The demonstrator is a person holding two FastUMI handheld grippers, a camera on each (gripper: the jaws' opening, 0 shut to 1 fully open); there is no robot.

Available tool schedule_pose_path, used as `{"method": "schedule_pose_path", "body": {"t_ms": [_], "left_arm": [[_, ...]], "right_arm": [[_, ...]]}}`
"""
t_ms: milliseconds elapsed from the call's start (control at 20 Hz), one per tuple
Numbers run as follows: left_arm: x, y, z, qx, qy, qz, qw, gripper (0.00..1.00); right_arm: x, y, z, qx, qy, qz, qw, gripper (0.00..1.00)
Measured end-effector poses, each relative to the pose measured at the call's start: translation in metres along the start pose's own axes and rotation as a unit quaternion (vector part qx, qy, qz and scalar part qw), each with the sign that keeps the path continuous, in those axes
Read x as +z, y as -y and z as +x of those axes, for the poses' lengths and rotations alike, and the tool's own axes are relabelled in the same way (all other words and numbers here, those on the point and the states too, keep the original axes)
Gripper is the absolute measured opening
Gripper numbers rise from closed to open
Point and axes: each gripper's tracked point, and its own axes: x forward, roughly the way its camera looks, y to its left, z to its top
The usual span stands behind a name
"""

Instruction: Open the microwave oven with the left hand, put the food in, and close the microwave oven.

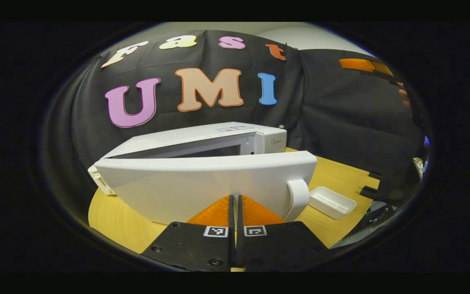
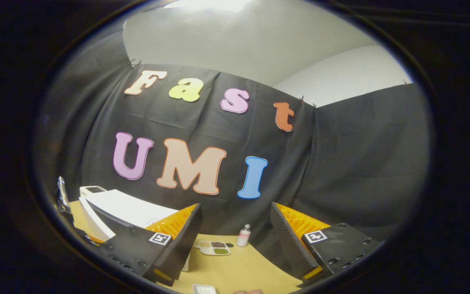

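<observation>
The white microwave (image 1: pixel 202 136) stands on the round wooden table (image 1: pixel 112 220). Its door (image 1: pixel 186 183) stands ajar, swung out toward me, with the dark cavity showing above its top edge. The door handle (image 1: pixel 298 196) is at the right end. My left gripper (image 1: pixel 235 198) is shut, its tips against the door's outer face with nothing between them. In the right gripper view the microwave (image 2: pixel 116 208) is at the lower left. A small dish of food (image 2: pixel 214 248) lies on the table beyond my right gripper (image 2: pixel 235 224), which stands open, raised above the table and empty.
A small white tray (image 1: pixel 333 202) lies on the table right of the door. A little pink-and-white bottle (image 2: pixel 243 235) stands near the food dish. Another white tray (image 2: pixel 204 289) sits at the bottom edge. A hand (image 1: pixel 402 96) shows at the far right.
</observation>
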Motion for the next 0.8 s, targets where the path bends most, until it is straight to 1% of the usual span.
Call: {"method": "schedule_pose_path", "body": {"t_ms": [50, 100, 150, 200, 350, 400, 450, 800], "left_arm": [[0.002, 0.002, 0.003, -0.002, 0.002, 0.003, 1.0, 0.0], [0.003, 0.003, 0.005, -0.003, 0.006, 0.006, 1.0, 0.0], [0.003, 0.005, 0.008, -0.005, 0.009, 0.007, 1.0, 0.0], [0.003, 0.007, 0.013, -0.006, 0.009, 0.009, 1.0, 0.0], [0.003, 0.016, 0.026, -0.012, 0.008, 0.013, 1.0, 0.0], [0.002, 0.019, 0.03, -0.014, 0.005, 0.015, 1.0, 0.0], [0.0, 0.021, 0.034, -0.015, 0.003, 0.017, 1.0, 0.0], [0.003, 0.032, 0.061, -0.02, 0.003, 0.017, 1.0, 0.0]], "right_arm": [[-0.003, -0.002, -0.002, 0.002, -0.001, 0.003, 1.0, 0.96], [-0.004, -0.004, -0.003, 0.005, -0.004, 0.003, 1.0, 1.0], [-0.006, -0.004, -0.002, 0.008, -0.006, 0.001, 1.0, 1.0], [-0.006, -0.004, -0.001, 0.01, -0.007, -0.001, 1.0, 0.96], [-0.007, -0.003, 0.001, 0.012, -0.011, -0.002, 1.0, 0.96], [-0.007, -0.002, 0.002, 0.011, -0.012, -0.002, 1.0, 1.0], [-0.007, -0.002, 0.003, 0.012, -0.014, 0.0, 1.0, 0.96], [-0.01, 0.002, 0.007, 0.013, -0.016, -0.01, 1.0, 0.96]]}}
